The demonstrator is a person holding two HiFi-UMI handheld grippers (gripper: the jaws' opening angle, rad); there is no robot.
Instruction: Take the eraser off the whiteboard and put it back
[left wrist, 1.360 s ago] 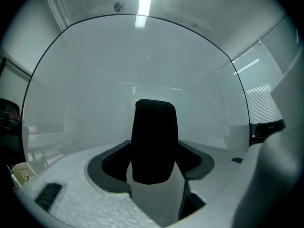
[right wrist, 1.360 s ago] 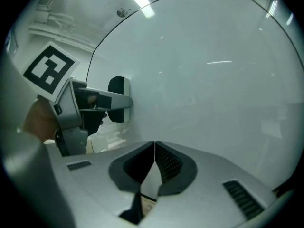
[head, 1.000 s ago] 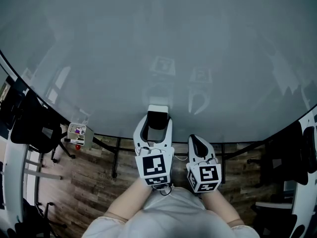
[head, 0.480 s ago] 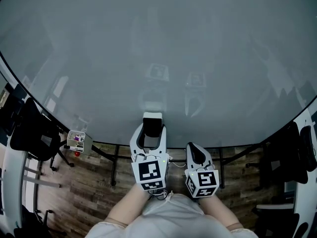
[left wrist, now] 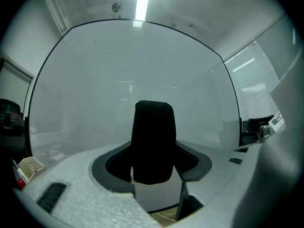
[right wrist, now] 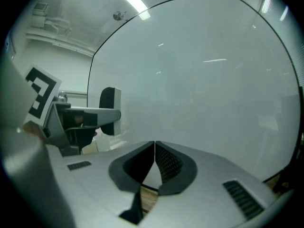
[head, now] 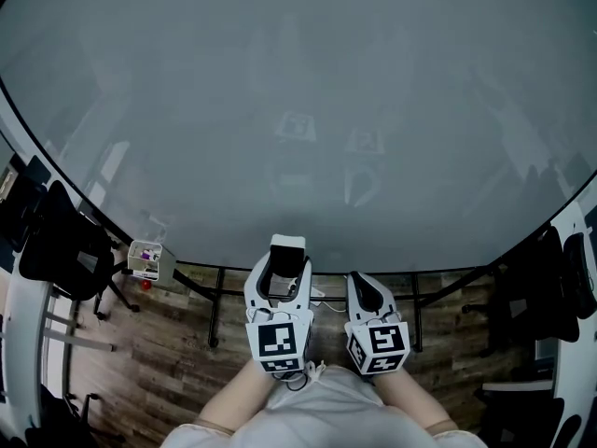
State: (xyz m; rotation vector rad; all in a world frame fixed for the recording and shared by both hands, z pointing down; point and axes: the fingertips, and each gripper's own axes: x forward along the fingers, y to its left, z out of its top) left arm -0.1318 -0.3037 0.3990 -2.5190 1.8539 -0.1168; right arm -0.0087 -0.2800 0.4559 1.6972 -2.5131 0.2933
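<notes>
Black-faced eraser (head: 287, 253) clamped between left gripper (head: 283, 271) jaws, near whiteboard (head: 298, 110) lower edge. Held right gripper (head: 360, 280) alongside, jaws pressed together, empty.

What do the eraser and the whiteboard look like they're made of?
Eraser: black pad, matte and finely ribbed, probably felt, on a smooth white body, likely plastic. Whiteboard: hard glossy sheet showing faint reflections, maybe glass or coated metal.

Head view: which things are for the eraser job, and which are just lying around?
For the job:
- eraser, held in the left tool
- whiteboard

Just lying about:
- small white box
- black chair
- right tool, shut and empty
</notes>
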